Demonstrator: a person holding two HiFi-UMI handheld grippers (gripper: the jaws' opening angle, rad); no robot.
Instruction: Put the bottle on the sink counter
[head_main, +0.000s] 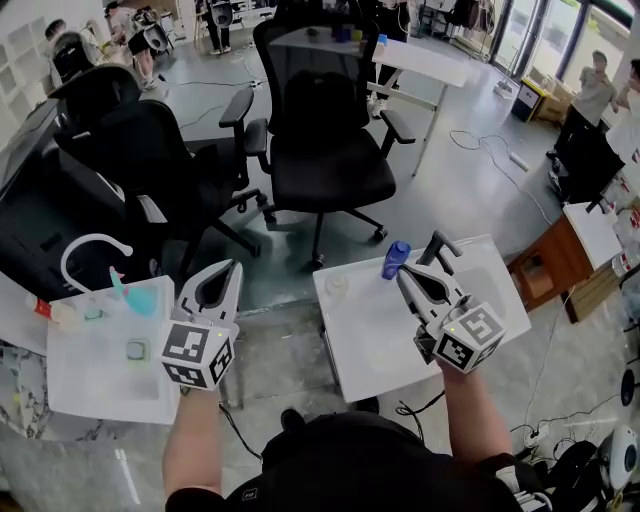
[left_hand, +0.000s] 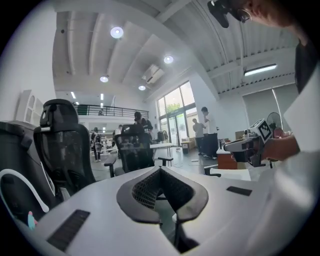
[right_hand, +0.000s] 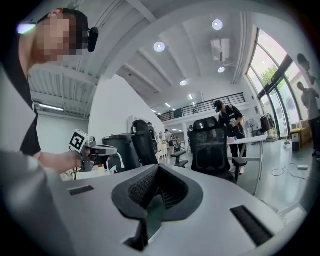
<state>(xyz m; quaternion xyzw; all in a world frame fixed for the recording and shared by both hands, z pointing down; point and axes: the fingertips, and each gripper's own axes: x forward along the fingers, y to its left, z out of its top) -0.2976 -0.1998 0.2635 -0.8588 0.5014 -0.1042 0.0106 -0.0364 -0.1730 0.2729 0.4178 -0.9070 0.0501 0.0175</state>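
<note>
A small blue bottle (head_main: 396, 258) stands on a white table (head_main: 370, 340) near its far edge. My right gripper (head_main: 403, 272) is just behind it, tips close to the bottle, jaws shut and empty. Its own view (right_hand: 159, 167) does not show the bottle. The sink counter (head_main: 95, 375) with a white arched faucet (head_main: 92, 243) is at the left. My left gripper (head_main: 234, 267) hovers at the counter's right edge, shut on nothing, and its tips meet in its own view (left_hand: 160, 170).
Black office chairs (head_main: 325, 140) stand on the floor beyond both surfaces. A teal item (head_main: 133, 296) and small objects lie on the sink counter. A gap of floor separates counter and table. People stand far off. Cables lie at the lower right.
</note>
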